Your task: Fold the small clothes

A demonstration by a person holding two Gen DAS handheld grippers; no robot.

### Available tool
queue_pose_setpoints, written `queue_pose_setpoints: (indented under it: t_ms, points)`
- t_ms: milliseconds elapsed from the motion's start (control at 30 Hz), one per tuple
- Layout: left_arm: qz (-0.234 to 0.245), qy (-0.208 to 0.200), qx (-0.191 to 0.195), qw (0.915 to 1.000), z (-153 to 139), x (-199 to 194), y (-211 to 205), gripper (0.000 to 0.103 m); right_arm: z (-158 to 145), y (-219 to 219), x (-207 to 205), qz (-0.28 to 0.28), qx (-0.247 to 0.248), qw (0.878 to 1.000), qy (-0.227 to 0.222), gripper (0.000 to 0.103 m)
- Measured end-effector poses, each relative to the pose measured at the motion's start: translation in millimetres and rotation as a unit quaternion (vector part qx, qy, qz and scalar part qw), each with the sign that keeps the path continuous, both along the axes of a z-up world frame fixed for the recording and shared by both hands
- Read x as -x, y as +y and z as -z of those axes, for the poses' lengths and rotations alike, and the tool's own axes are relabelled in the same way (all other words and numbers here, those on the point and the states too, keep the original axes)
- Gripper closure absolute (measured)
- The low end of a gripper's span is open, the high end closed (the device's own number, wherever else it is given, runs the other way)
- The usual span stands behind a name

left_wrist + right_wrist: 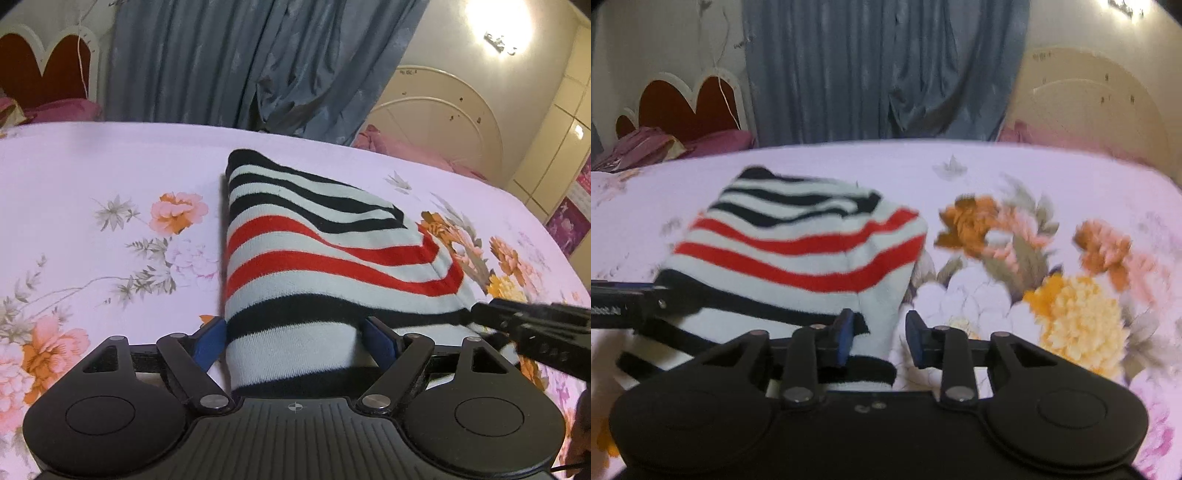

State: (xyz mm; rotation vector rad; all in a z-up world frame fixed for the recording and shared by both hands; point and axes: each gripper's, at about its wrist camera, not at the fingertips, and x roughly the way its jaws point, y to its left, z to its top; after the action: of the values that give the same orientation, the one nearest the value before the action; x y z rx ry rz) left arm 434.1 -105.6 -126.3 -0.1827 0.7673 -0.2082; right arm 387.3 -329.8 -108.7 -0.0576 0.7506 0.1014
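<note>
A striped garment (317,254), black, white and red, lies folded near the middle of the floral bed sheet (92,177). The left gripper (293,341) has its fingers spread wide, straddling the garment's near end. The right gripper (879,338) is parted too, clamping nothing, its left finger (846,334) over the garment's near right corner.
</note>
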Motion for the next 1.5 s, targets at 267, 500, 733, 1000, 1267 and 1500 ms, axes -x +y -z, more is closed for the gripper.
queue_pose_setpoints:
  t_ms: [267,500,733,1000,1267,1500]
  points:
    - [-0.01,0.026,0.02,0.9994,18,16,6,0.017,15,3,22,-0.018,0.01,1.0,0.024,0.069]
    - [-0.003,0.022,0.0,0.9997,10,18,2,0.016,8,0,25,-0.012,-0.014,0.999,0.036,0.06]
    - [0.0,0.016,-0.02,0.9997,-4,17,-3,0.016,5,-13,25,-0.004,-0.047,0.998,0.048,0.039]
    - [-0.013,0.035,0.008,0.9993,-4,-5,0,0.015,1,-37,0,0.026,-0.111,0.992,0.06,0.024]
    - [-0.013,0.05,0.033,0.9981,6,-32,2,0.015,16,-52,-38,0.045,-0.173,0.98,0.093,0.023]
    - [-0.002,0.078,0.085,0.9934,26,-55,5,0.01,38,-50,-68,0.03,-0.206,0.971,0.113,0.023]
